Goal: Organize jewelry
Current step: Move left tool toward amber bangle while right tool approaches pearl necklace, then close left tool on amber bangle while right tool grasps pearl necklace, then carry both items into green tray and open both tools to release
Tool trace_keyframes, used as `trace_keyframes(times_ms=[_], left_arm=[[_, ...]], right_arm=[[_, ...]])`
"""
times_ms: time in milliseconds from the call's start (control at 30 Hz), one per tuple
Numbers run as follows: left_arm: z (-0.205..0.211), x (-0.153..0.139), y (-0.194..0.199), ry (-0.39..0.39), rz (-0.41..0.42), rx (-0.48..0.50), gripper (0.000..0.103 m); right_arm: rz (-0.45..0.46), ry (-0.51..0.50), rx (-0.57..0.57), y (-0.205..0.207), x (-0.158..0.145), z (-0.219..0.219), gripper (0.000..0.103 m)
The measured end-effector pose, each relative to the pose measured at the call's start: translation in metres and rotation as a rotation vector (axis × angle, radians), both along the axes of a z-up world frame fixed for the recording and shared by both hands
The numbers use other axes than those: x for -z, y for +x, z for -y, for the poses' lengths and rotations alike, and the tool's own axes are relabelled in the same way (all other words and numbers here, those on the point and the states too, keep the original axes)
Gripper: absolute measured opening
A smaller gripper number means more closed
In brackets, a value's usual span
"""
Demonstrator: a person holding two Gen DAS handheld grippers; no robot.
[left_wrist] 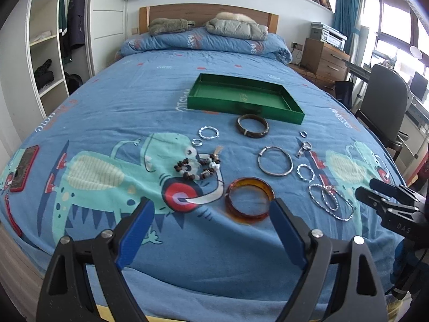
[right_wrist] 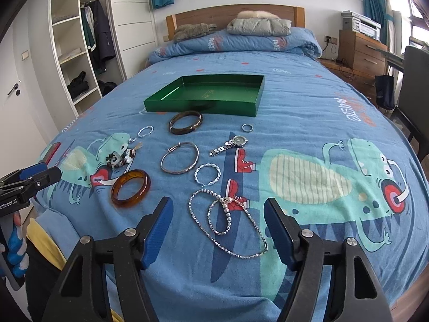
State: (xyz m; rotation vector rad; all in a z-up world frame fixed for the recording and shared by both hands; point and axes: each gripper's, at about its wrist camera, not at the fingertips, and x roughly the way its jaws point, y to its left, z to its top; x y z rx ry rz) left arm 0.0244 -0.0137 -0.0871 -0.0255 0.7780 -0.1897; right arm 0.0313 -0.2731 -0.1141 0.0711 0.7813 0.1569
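We see a bed (left_wrist: pixel 112 102) with a blue dinosaur cover, jewelry spread on it. Far left near the edge lies a red phone (left_wrist: pixel 22 169). Our left hand-held gripper (left_wrist: pixel 211 209) hovers at the near edge, blue fingers (left_wrist: pixel 135 238) wide apart, nothing between them. Just beyond it lies the amber bangle (left_wrist: pixel 250 203), flat on the cover, close to the right finger; we can't tell if they touch. Left and farther: beaded bracelet (left_wrist: pixel 197 167), then a small ring (left_wrist: pixel 197 142) and a twisted silver hoop (left_wrist: pixel 208 132). Far center sits the green tray (left_wrist: pixel 245 107), open, with no jewelry visible in it. Just in front of its near wall lies the dark bangle (left_wrist: pixel 252 126). Nearer, right of center, is the silver bangle (left_wrist: pixel 275 160). Right of that: a plain ring (right_wrist: pixel 247 127) far, the wristwatch (right_wrist: pixel 230 145) near it, a second twisted hoop (right_wrist: pixel 207 175) nearer. Nearest on the right lie a silver bead chain (right_wrist: pixel 228 226) and a smaller bead bracelet (right_wrist: pixel 219 218), overlapping. Our right hand-held gripper (right_wrist: pixel 218 214) hovers over them, fingers spread wide either side, gripping nothing. Far right: a wooden dresser (right_wrist: pixel 362 53) and a dark chair (left_wrist: pixel 383 107) beside the bed.
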Motion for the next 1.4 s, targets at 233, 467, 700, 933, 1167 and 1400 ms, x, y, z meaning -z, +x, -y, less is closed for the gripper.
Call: trace_keyframes(times_ms=[233, 467, 700, 933, 1167, 1400], left_arm=[[0.023, 0.032, 0.014, -0.043, -0.102, 0.042, 0.087], [0.028, 0.051, 0.037, -0.039, -0.154, -0.009, 0.087], [0.019, 0.076, 0.065, -0.124, -0.254, -0.065, 0.082], [0.030, 0.086, 0.079, -0.089, -0.287, -0.070, 0.068], [0.051, 0.084, 0.081, 0.015, -0.270, -0.042, 0.022], [0.064, 0.075, 0.077, 0.043, -0.233, 0.011, 0.009]], right_arm=[[-0.089, 0.005, -0.064, 0.017, 0.027, -0.004, 0.075], [-0.122, 0.006, -0.089, 0.033, 0.041, -0.003, 0.084], [-0.171, -0.022, -0.118, 0.052, 0.060, -0.010, 0.085], [-0.180, -0.084, -0.134, 0.055, 0.073, -0.011, 0.084], [-0.143, -0.097, -0.087, 0.054, 0.071, 0.003, 0.032], [-0.139, -0.058, -0.069, 0.057, 0.069, 0.014, 0.005]])
